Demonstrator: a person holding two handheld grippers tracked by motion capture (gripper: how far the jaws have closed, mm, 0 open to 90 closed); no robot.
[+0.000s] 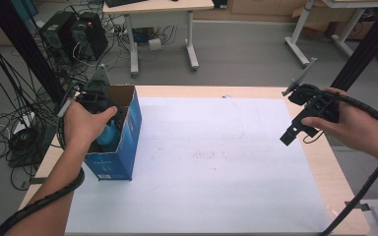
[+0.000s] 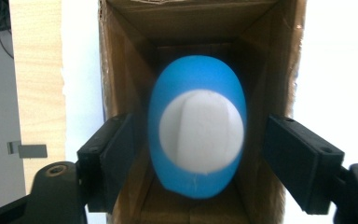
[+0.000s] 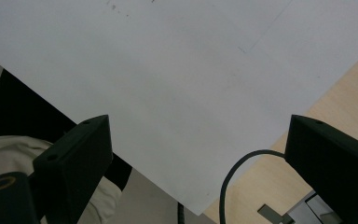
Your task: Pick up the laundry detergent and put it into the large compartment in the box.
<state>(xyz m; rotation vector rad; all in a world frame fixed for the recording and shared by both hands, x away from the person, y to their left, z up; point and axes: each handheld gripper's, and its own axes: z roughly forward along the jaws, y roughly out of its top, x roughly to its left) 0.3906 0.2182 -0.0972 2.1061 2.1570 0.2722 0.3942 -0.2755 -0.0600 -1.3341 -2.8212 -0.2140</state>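
An open-topped cardboard box [image 1: 128, 142] with blue outer walls stands on the table's left side. My left gripper [image 1: 109, 120] reaches down into its mouth. In the left gripper view, a blue egg-shaped bottle with a white cap [image 2: 198, 135] sits inside the brown box walls [image 2: 121, 84], slightly blurred. My left gripper [image 2: 196, 154] is open, with a gap between each jaw and the bottle. The bottle's blue top [image 1: 109, 136] peeks out under the hand. My right gripper [image 1: 291, 133] hovers above the table's right side, and its jaws [image 3: 196, 158] are open with nothing between them.
A white sheet [image 1: 216, 162] covers most of the wooden table [image 1: 325, 162]. Beyond the far edge are computer towers [image 1: 76, 34], floor cables and a desk [image 1: 162, 29]. Black poles rise at both sides. A cable [image 3: 233, 182] loops by the right jaws.
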